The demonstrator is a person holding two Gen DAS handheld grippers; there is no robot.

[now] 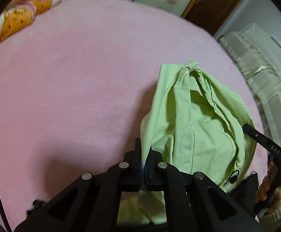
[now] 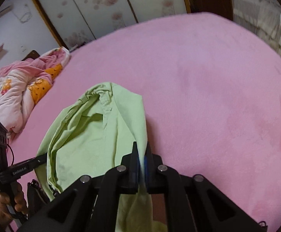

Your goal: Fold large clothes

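Observation:
A light green garment (image 1: pixel 196 119) with a drawstring hem hangs bunched between both grippers, its far end resting on the pink bed (image 1: pixel 73 81). My left gripper (image 1: pixel 144 152) is shut on the garment's left edge. My right gripper (image 2: pixel 142 152) is shut on its right edge, and the garment (image 2: pixel 94 131) droops to the left of it. The right gripper also shows in the left wrist view (image 1: pixel 245 126), at the cloth's right side. The left gripper shows in the right wrist view (image 2: pixel 44 156), at the cloth's left side.
A crumpled pink and orange quilt (image 2: pixel 24 89) lies at the bed's far left corner, also seen in the left wrist view (image 1: pixel 24 13). Floral sliding doors (image 2: pixel 101 5) stand behind the bed. A beige covered piece of furniture (image 1: pixel 260 61) stands to the right.

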